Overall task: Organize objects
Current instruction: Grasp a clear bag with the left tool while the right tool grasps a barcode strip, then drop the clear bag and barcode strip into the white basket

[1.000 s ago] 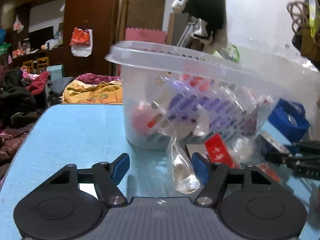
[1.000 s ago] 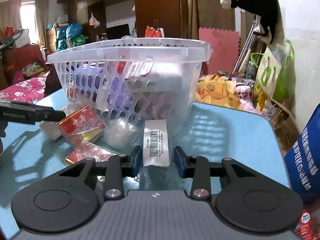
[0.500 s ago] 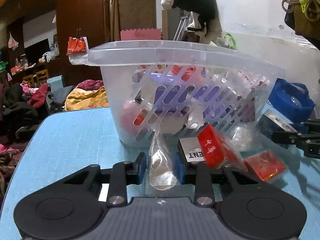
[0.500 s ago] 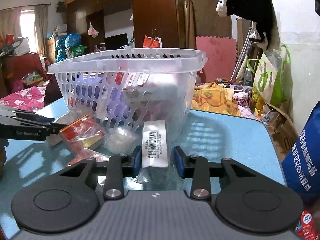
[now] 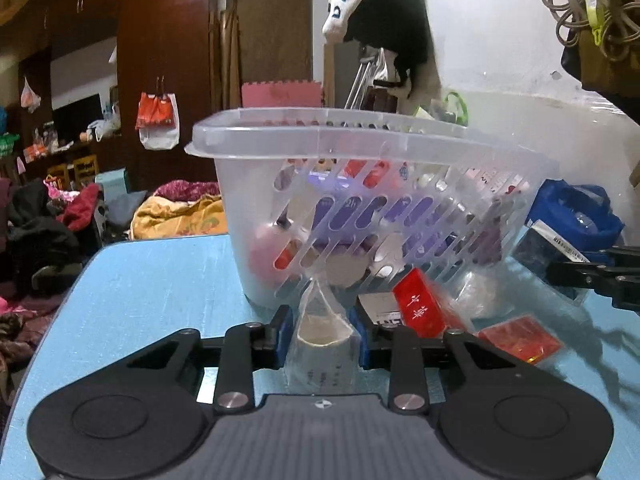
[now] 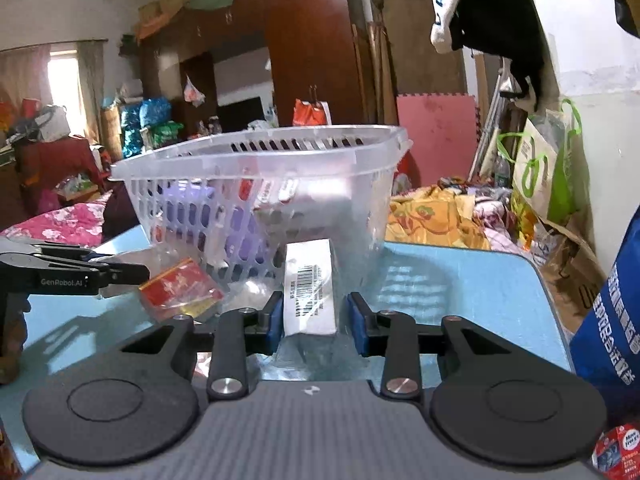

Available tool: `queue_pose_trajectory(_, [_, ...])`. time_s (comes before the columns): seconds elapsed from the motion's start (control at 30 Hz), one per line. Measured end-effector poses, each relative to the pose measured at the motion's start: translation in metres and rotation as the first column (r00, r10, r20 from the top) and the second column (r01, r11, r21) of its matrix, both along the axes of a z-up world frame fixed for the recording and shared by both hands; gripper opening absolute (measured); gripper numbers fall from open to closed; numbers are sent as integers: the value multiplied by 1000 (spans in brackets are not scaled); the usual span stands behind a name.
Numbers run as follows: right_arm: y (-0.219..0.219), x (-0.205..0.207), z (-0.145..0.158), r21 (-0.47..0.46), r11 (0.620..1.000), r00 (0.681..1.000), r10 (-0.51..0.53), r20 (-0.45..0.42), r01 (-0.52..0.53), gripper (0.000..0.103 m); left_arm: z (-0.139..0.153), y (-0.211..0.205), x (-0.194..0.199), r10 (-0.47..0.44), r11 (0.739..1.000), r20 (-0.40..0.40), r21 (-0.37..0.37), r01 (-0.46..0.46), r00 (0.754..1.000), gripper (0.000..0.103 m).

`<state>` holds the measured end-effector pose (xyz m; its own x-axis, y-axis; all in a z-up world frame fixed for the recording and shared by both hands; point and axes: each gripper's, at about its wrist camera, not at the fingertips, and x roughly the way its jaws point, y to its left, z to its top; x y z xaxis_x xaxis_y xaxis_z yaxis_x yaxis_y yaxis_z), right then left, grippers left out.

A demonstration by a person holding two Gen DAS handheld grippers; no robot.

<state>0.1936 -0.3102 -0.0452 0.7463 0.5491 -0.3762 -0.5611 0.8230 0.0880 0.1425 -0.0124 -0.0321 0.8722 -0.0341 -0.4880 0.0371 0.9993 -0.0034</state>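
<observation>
A clear slotted plastic basket (image 5: 360,184) holding several packets stands on the blue table (image 5: 152,280). My left gripper (image 5: 322,336) is shut on a clear bag with a pale object inside (image 5: 322,340), just in front of the basket. My right gripper (image 6: 314,322) is shut on a clear-wrapped packet with a white barcode label (image 6: 310,284), close to the basket (image 6: 260,184). Each gripper shows at the edge of the other's view: the right gripper (image 5: 588,272) and the left gripper (image 6: 80,276).
Red packets (image 5: 420,308) (image 6: 180,288), a crumpled clear bag (image 5: 476,292) and a dark box (image 5: 384,312) lie on the table by the basket. A blue bag (image 6: 612,312) stands at the right. Bedding and clutter fill the room behind.
My left gripper's jaws went from wide open to shut on the clear bag. Both grippers tilted a little, and the right one kept its grip on the labelled packet.
</observation>
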Motion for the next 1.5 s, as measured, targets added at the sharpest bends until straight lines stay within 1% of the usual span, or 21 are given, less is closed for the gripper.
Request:
queue_pose_trajectory(0.1, [3,-3,1,-12,1000,1000,-6,25,6,37,1,2,1,-2,1000,-2,-14,2,1000,35])
queue_pose_trajectory(0.2, [3,-1,1,-10,1000,1000,-2,19,3,37,2,2,-3,-7,1000,17,-9,8,1000,35])
queue_pose_trajectory(0.4, [-6,-6,1,44,999,1000,25,14,-26,37,4,3,-8,-26,1000,44,-7,26,999,35])
queue_pose_trajectory(0.47, [-21,-14,2,124,991,999,53,10,-54,37,7,7,-14,-42,999,64,-32,44,997,35])
queue_pose_trajectory(0.57, [-39,-34,4,195,979,997,58,46,-66,37,12,13,-28,-75,992,93,-97,84,993,35])
queue_pose_trajectory(0.7, [-42,-52,20,215,971,992,83,92,-101,37,23,20,-54,-89,977,148,-177,115,985,35])
queue_pose_trajectory(0.77, [-38,-55,33,223,967,988,99,116,-123,37,37,21,-66,-96,970,197,-200,136,976,35])
queue_pose_trajectory(0.87, [-28,-59,55,224,961,979,127,160,-162,37,65,18,-72,-74,968,254,-215,131,964,35])
queue_pose_trajectory(0.97, [-4,-53,77,146,979,970,112,214,-145,37,100,7,-56,-92,969,282,-194,150,955,35])
queue_pose_trajectory(1.03, [14,-37,92,113,984,971,111,214,-137,37,121,-1,-31,-56,979,283,-173,108,958,35])
queue_pose_trajectory(1.1, [32,-18,102,78,992,973,84,217,-103,37,131,-5,3,-19,981,236,-184,64,972,35])
queue_pose_trajectory(1.17, [50,3,109,48,997,975,51,215,-62,37,131,-6,33,25,983,177,-185,8,984,35])
queue_pose_trajectory(1.23, [61,19,111,49,995,977,76,198,-87,39,125,-4,59,46,978,142,-207,-16,989,38])
queue_pose_trajectory(1.27, [65,25,110,43,995,978,76,194,-86,45,122,-3,69,37,978,132,-209,-8,991,44])
queue_pose_trajectory(1.3, [71,33,109,35,997,979,67,193,-75,63,120,-3,76,21,979,117,-202,3,993,62])
queue_pose_trajectory(1.33, [73,37,106,29,998,979,48,199,-55,73,116,-4,86,20,980,97,-197,0,995,70])
queue_pose_trajectory(1.37, [76,40,104,20,1000,980,19,200,-23,85,114,-3,89,39,980,95,-198,-20,995,70])
queue_pose_trajectory(1.4, [76,42,102,12,1000,981,-1,195,-2,85,112,0,86,45,980,94,-196,-26,995,70])
queue_pose_trajectory(1.43, [74,43,98,17,1000,984,0,178,-3,85,111,1,82,22,981,96,-194,-3,995,70])
queue_pose_trajectory(1.47, [68,37,96,36,999,986,17,166,-24,85,111,2,72,-5,980,111,-199,27,994,70])
queue_pose_trajectory(1.5, [59,31,93,61,997,987,42,156,-52,90,111,2,60,-19,978,137,-202,46,990,70])
